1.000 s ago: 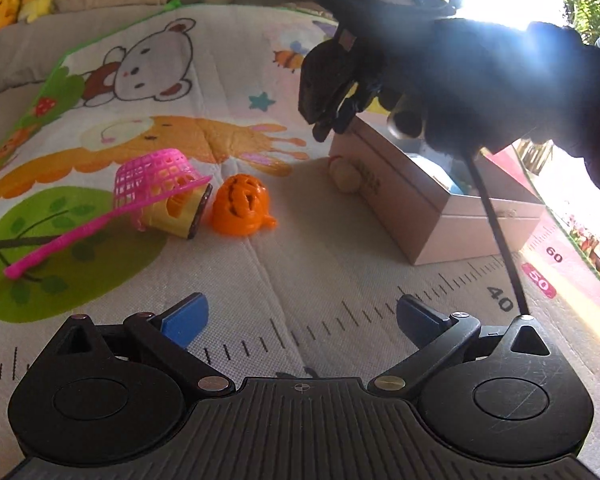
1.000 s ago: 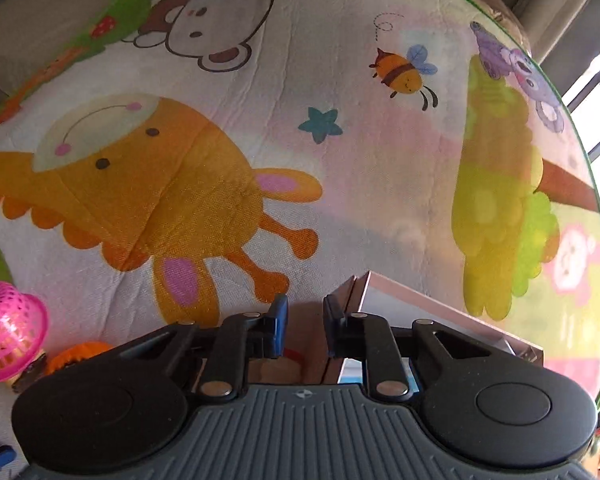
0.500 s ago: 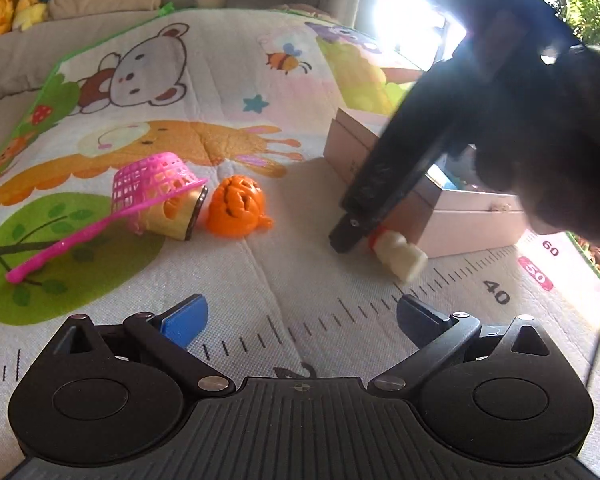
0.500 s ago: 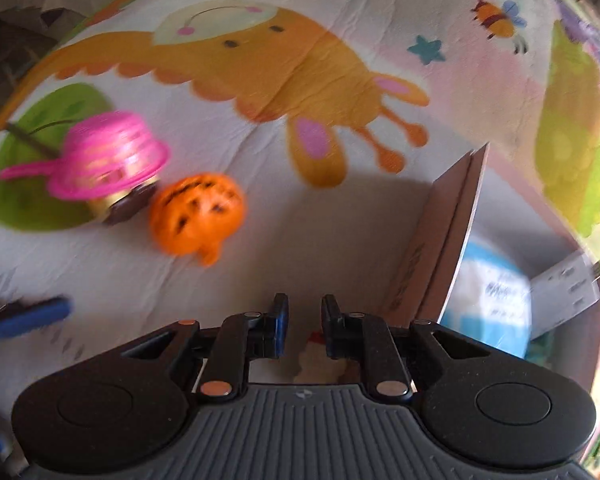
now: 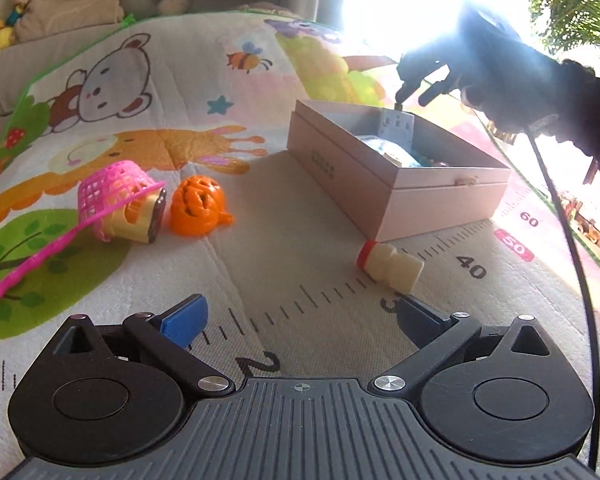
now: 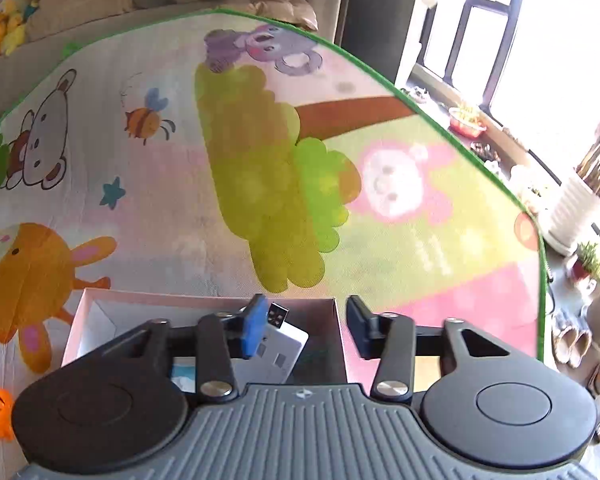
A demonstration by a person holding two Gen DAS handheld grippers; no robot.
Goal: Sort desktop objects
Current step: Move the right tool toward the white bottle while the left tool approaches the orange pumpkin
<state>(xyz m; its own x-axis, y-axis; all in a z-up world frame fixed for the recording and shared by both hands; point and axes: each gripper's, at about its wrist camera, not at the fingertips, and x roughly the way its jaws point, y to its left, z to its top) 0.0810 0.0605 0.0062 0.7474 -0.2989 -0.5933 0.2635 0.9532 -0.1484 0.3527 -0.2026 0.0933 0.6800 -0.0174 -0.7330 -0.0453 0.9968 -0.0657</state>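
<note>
My left gripper (image 5: 300, 316) hangs open low over the play mat with nothing between its fingers. Just ahead of its right finger, a small cream bottle with a red cap (image 5: 390, 266) lies on its side near the front of the open pink box (image 5: 400, 184). My right gripper (image 6: 306, 320) hovers over the box's far corner (image 6: 204, 300), also seen from the left wrist as the right gripper (image 5: 422, 88). Its jaws are opening and no pad presses on anything. A white USB device (image 6: 280, 344) stands in the box by its left finger.
An orange pumpkin toy (image 5: 198, 206) lies left of the box, beside a pink net scoop (image 5: 112, 192) resting over a yellow toy (image 5: 136, 218). A black cable (image 5: 568, 220) trails down at the right. Plush toys and a sofa line the mat's far edge; plant pots stand by the window.
The right gripper swung from the box's near left corner up to its far corner, and its jaws spread. The bottle went from that corner to the mat before the box. Left gripper stayed.
</note>
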